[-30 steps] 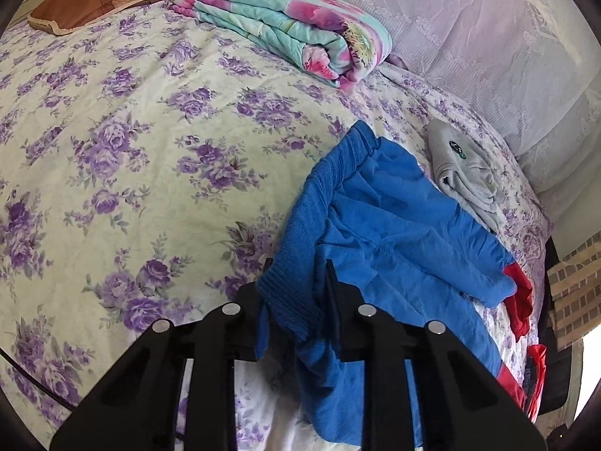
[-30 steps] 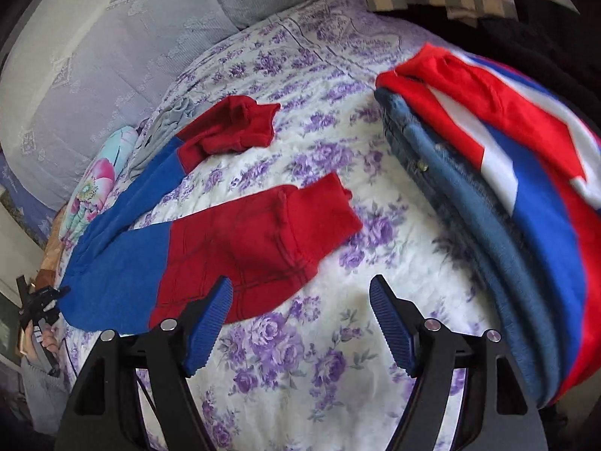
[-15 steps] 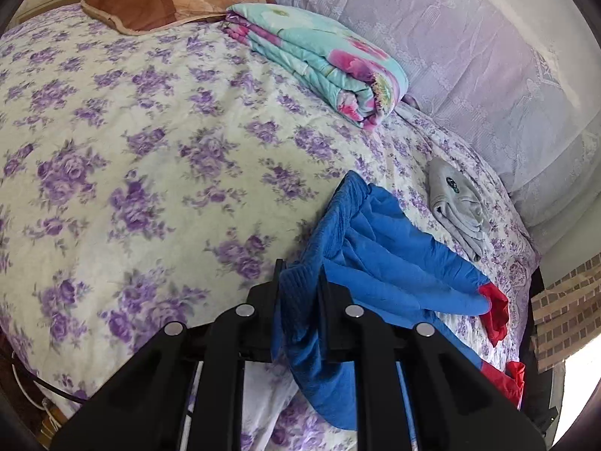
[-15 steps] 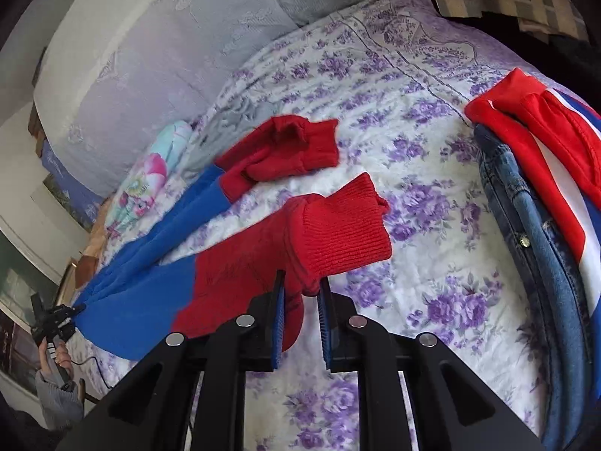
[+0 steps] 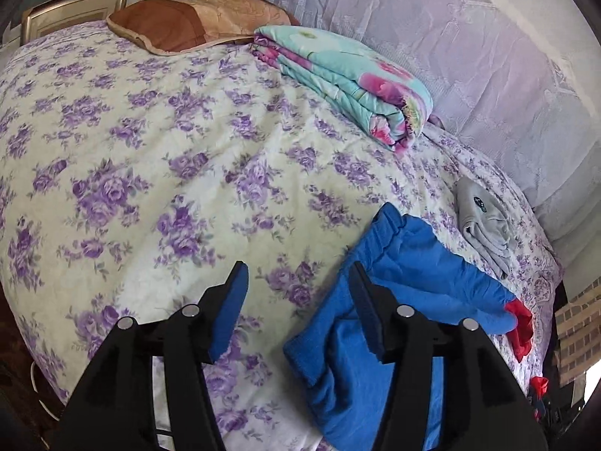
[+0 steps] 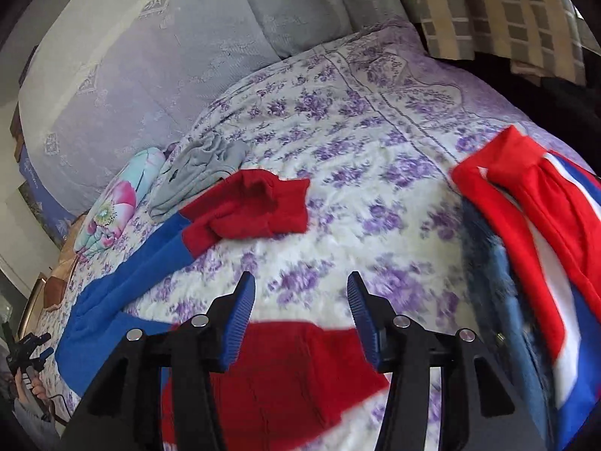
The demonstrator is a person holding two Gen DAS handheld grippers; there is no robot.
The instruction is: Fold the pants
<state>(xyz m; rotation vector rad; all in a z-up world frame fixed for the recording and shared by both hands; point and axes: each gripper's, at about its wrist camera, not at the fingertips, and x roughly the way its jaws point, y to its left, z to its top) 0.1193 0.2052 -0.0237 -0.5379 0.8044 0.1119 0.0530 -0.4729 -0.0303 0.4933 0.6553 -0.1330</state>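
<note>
The pants point(image 6: 124, 274) are stretched lengthwise across the bedspread point(image 5: 188, 173), released as left gripper point(image 5: 296, 300) and right gripper point(image 6: 298, 308) have just been opened, nothing clamped.

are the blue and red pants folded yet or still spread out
Still spread, not folded. The pants lie lengthwise across the bed, their two red cuffs apart. Both claws, left and right, have just opened and hold nothing.

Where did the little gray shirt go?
In the left wrist view the crumpled gray garment lies at the right, on the floral bedspread near the pale wall, just beyond the blue pants.
</note>
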